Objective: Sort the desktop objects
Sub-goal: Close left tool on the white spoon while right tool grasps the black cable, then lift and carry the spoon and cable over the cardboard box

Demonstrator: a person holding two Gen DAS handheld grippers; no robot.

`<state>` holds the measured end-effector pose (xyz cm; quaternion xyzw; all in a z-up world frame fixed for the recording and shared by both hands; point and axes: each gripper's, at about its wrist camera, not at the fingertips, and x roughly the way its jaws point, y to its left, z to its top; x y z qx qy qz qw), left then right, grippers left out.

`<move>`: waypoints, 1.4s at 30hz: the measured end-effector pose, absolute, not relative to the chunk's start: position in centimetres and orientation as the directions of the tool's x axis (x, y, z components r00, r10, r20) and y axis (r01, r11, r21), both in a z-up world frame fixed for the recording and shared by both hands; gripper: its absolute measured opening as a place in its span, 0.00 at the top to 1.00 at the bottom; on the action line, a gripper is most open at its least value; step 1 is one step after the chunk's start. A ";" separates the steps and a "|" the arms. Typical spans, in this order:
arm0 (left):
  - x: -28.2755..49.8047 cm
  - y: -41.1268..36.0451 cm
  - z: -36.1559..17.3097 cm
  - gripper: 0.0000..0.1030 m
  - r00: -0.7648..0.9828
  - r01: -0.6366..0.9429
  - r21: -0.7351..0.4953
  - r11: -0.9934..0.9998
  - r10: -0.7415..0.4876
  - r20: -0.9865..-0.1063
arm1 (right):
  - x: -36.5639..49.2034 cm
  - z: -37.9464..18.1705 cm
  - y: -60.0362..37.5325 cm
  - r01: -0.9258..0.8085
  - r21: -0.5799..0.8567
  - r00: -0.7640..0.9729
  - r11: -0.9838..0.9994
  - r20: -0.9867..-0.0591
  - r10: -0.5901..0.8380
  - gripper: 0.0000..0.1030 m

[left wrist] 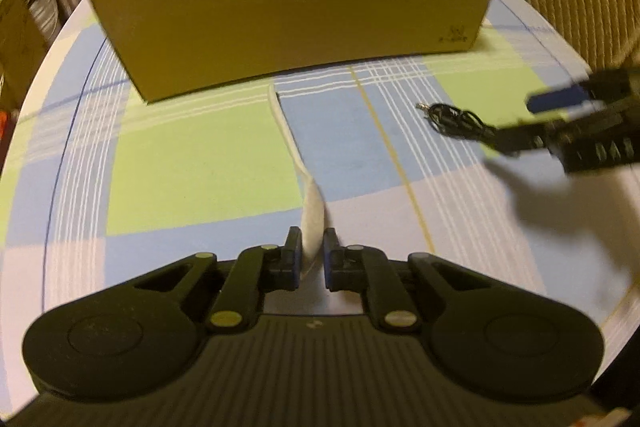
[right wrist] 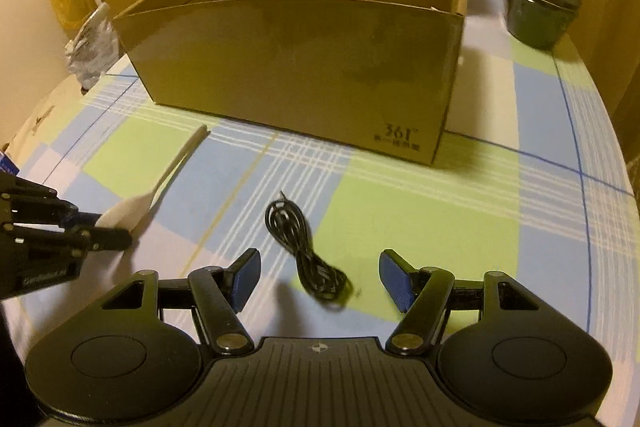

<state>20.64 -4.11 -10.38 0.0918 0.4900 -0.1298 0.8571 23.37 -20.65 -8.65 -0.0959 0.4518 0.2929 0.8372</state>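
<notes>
- Your left gripper [left wrist: 312,247] is pinched tight on the bowl end of the white spoon [left wrist: 308,211]; the pads press on both sides of it, and the long handle runs away from you, its tip lying just short of the cardboard box [left wrist: 288,23].
- The grip sits at the very end of the spoon, so I judge the handle will swing if you lift fast. Raise it slowly and keep the handle pointing ahead until the tip is clear of the checked tablecloth [left wrist: 192,167].
- Your right gripper [right wrist: 320,279] stands spread, with the near end of the coiled black cable [right wrist: 304,251] lying on the cloth between its fingers; nothing is pressed yet.
- To take the cable well, come down over the thick bundle near you, not the thin loop with the plug farther out, and close only when both pads flank the whole coil, so no strand slips free.
- The two grippers work close together; keep them apart as you lift.
- The box stands beyond both things, open at the top, with a divider wall inside. Which compartment suits which thing cannot be told, so carry each one above the front wall before you lower it in.
</notes>
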 end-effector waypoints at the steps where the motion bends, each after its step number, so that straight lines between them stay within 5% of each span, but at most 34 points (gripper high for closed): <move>1: 20.7 -4.1 -10.3 0.92 0.484 0.319 0.029 0.947 -0.137 -0.864 | 23.7 -8.8 -20.4 -0.588 0.093 0.415 0.803 -0.818 0.399 0.39; 3: 20.7 -4.0 -10.3 0.88 0.477 0.317 0.013 0.948 -0.147 -0.866 | 24.1 -9.4 -19.7 -0.613 0.063 0.406 0.788 -0.830 0.382 0.48; 5: 20.9 -3.6 -10.3 0.68 0.474 0.282 -0.025 0.959 -0.162 -0.865 | 24.4 -9.9 -19.2 -0.636 0.044 0.395 0.770 -0.839 0.374 0.56; 10: 20.7 -2.1 -10.6 0.58 0.461 0.184 -0.155 0.971 -0.225 -0.858 | 24.5 -10.7 -18.5 -0.680 0.022 0.386 0.733 -0.840 0.383 0.65; 14: 20.1 -1.8 -10.6 0.42 0.474 0.146 -0.204 0.968 -0.249 -0.844 | 24.3 -10.7 -18.0 -0.696 0.004 0.389 0.718 -0.838 0.383 0.88; 24: 19.5 -2.1 -10.8 0.46 0.525 -0.005 -0.263 0.965 -0.221 -0.822 | 22.4 -10.8 -17.9 -0.616 0.045 0.428 0.787 -0.819 0.382 0.88; 33: 19.5 -5.3 -11.4 0.57 0.599 0.064 -0.057 0.996 -0.084 -0.796 | 21.3 -10.6 -18.4 -0.552 0.042 0.475 0.833 -0.805 0.355 0.88; 38: 19.2 -5.8 -11.7 0.71 0.629 0.085 -0.017 0.996 -0.067 -0.775 | 20.4 -10.8 -18.7 -0.530 0.051 0.501 0.847 -0.787 0.360 0.88; 42: 19.2 -5.6 -11.9 0.72 0.640 0.101 -0.005 0.995 -0.069 -0.765 | 20.3 -10.8 -18.8 -0.520 0.063 0.505 0.852 -0.782 0.366 0.88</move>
